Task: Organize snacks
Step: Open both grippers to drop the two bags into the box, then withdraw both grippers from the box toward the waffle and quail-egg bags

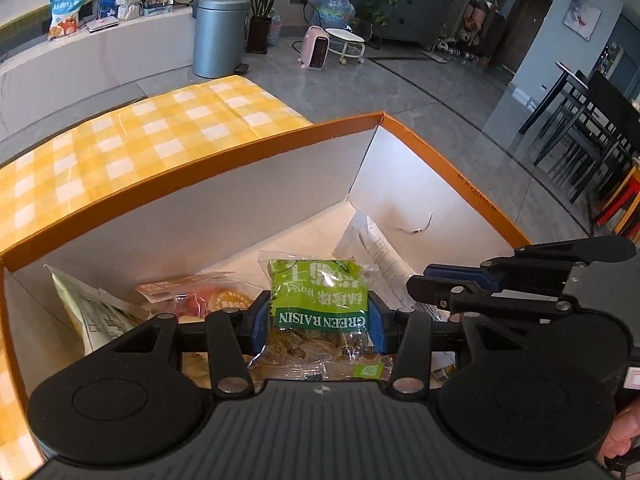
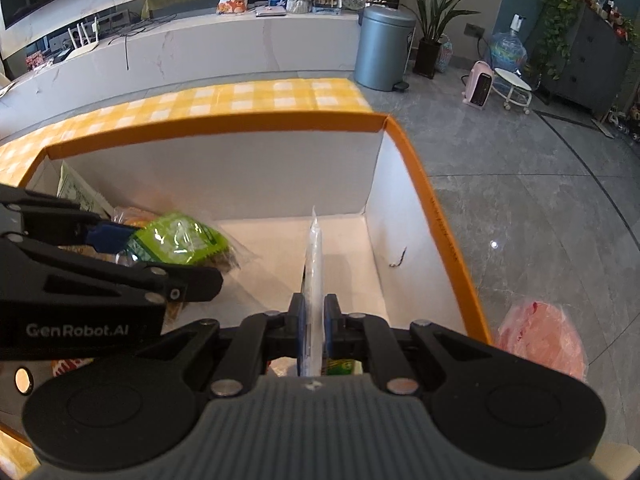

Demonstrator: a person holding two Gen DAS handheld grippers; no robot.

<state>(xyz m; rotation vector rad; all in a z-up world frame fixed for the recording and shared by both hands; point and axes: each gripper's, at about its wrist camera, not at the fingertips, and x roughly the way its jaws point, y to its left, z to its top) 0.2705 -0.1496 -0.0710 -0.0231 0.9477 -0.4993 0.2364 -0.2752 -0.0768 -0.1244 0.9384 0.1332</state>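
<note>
An orange-rimmed box with white walls stands on the yellow checked tablecloth. My left gripper is shut on a green raisin packet, holding it inside the box above other snacks. In the right wrist view the left gripper and the raisin packet show at the left. My right gripper is shut on a thin clear white packet, seen edge-on and upright over the box floor. From the left wrist view the right gripper sits beside that white packet.
Inside the box lie a pale printed bag against the left wall and an orange-red packet. A pink bag lies on the floor right of the box. A grey bin and a pink heater stand beyond the table.
</note>
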